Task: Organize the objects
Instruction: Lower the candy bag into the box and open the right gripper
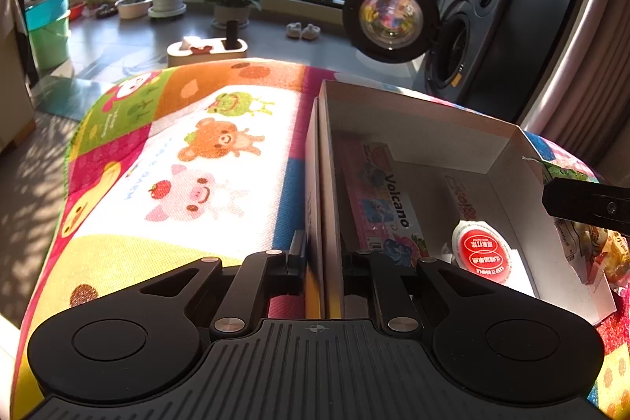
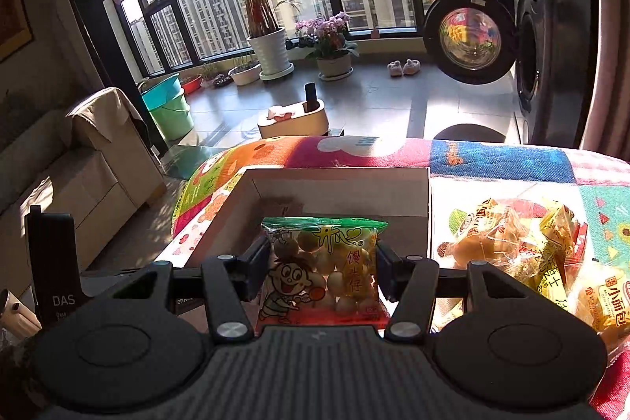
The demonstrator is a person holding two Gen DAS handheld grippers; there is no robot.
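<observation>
Up close in the left wrist view, the left gripper (image 1: 323, 262) is pinching the box (image 1: 433, 128) wall, hiding its near corner; two items are lying inside: a Volcano pack (image 1: 384, 199) and a red-lidded cup (image 1: 482, 252). Next, in the right wrist view, the right gripper (image 2: 323, 272) is clamping one snack bag (image 2: 323, 270) just before the box (image 2: 338, 184); bread packets (image 2: 523, 254), uncountable, are lying right of it.

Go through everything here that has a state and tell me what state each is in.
Left gripper: shut on the box wall.
Right gripper: shut on the snack bag, upright.
Cardboard box: open, partly filled.
Washing machine door: swung open.
Bread packets: outside the box, heaped.
</observation>
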